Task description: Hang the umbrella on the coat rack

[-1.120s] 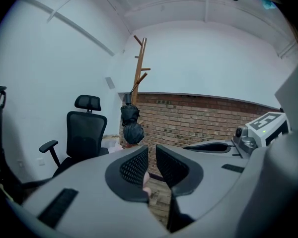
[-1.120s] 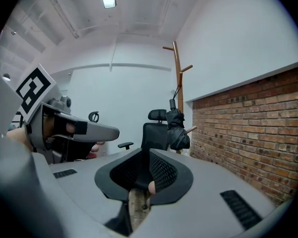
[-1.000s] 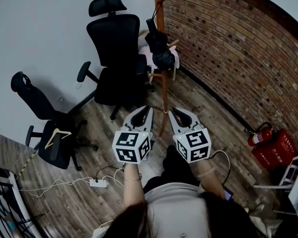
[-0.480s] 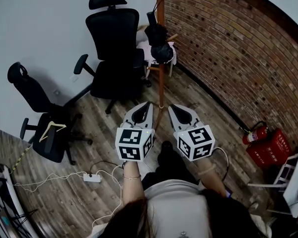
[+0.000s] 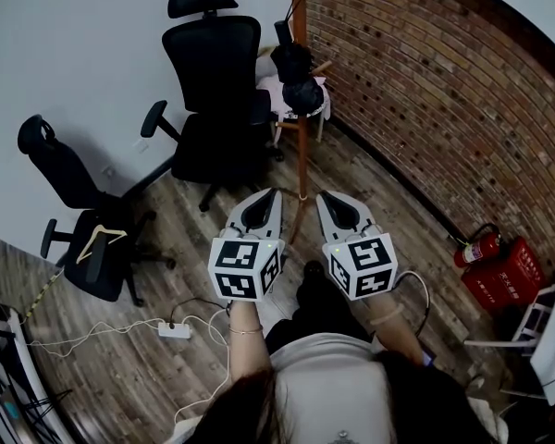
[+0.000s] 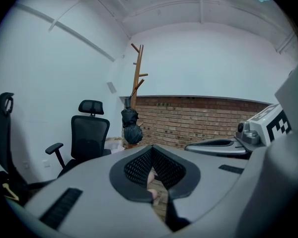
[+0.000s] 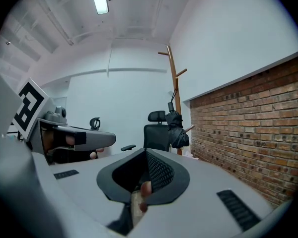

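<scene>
While the folded black umbrella [image 5: 303, 92] is hanging on the tall wooden coat rack [image 5: 302, 155], you are holding the left hand-held gripper [image 5: 270, 193] and the right hand-held gripper [image 5: 322, 196] well away, both closed on nothing, so the hanging is looking done, needing only a check.

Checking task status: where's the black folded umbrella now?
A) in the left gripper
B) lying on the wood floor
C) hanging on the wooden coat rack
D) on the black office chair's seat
C: the black folded umbrella hangs against the pole of the wooden coat rack.
</scene>
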The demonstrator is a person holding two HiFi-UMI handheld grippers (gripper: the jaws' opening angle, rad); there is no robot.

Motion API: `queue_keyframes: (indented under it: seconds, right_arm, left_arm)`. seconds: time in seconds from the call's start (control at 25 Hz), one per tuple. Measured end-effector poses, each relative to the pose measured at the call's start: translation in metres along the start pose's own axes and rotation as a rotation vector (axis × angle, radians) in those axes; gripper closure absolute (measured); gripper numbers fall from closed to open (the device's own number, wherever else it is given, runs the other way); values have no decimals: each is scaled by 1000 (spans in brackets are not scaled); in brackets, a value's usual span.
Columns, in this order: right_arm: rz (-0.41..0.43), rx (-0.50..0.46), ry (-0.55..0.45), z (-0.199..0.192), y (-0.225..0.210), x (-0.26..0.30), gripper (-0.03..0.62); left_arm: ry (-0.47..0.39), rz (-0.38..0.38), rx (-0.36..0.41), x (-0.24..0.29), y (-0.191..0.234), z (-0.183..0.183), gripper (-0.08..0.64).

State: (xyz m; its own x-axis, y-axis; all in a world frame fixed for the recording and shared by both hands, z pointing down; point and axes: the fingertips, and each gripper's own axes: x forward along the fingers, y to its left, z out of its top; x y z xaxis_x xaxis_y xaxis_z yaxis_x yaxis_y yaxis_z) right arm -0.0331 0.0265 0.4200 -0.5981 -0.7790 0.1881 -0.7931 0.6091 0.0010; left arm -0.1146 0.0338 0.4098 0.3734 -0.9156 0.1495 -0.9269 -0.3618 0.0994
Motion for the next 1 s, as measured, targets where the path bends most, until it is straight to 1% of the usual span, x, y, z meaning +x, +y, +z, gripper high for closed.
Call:
queue_keyframes:
  seconds: [0.08,0.2,0.28,0.4,0.48,0.6,0.76,1.0]
  right_arm:
    - [0,7,-5,1,-1,-2,551]
    - [-3,19,-10,1,-3,-4,551]
    - [-9,30,-17,1,-4,-5,551]
    - [-19,43,-39,4,-8,-8,552]
    - [-17,54,-49,5,-10,-10,554]
    - [-12,68,-58,7,-13,-12,554]
    - [-4,66,-68,7,-12,-13,555]
    - [-3,75,-82,9,-15,-15,555]
  left_arm:
    - [-4,0,-3,-1,-2,1,551]
    - [-8,-10,15,-2,-5,1,551]
    - [-22,-36,24,-2,-10,4,551]
    - [-61,-71,11,-4,-18,12,551]
    - [-67,-73,15,-3,-20,13,551]
    - [-48,-80,24,1,-24,11,551]
    - [-39,-76,11,2,-24,9,551]
    - [-55,-64,-5,2,-24,9,551]
